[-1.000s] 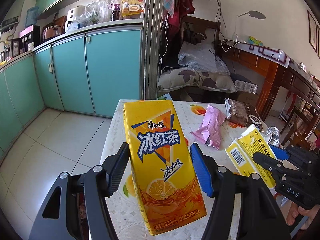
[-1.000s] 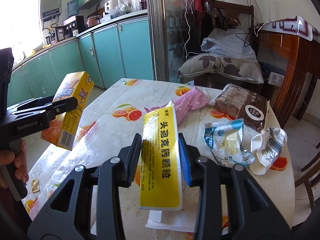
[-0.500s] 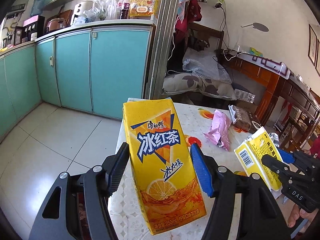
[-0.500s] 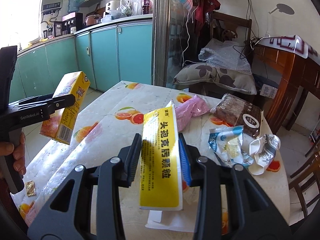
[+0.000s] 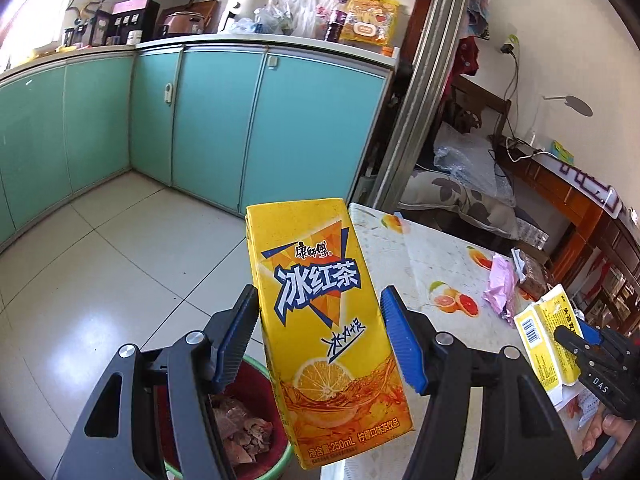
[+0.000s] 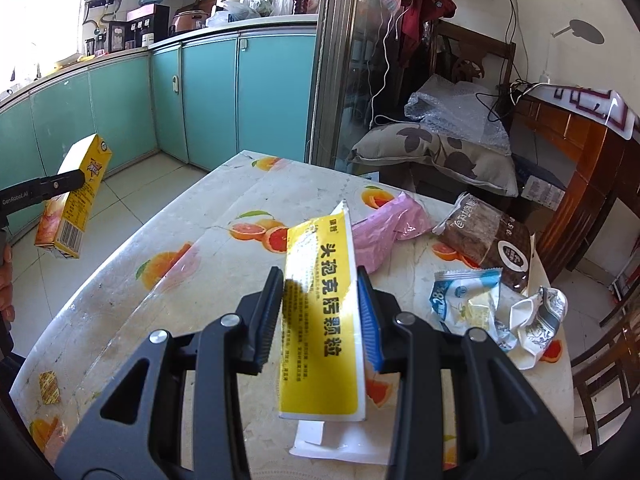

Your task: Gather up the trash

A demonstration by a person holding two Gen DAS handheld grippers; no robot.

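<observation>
Tea carton (image 5: 326, 320), now over bin (image 5: 256, 432), tilted in left gripper (image 5: 320, 336).

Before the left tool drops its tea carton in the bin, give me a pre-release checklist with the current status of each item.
1. Tea carton gripped by left tool: ok.
2. Red bin below the left tool: ok.
3. Carton directly above bin opening: cannot tell.
4. Bin has room: ok; contents lie low.
5. Yellow medicine box secure in right tool: ok.
6. Table cleared: not ok; pink wrapper remains.
</observation>
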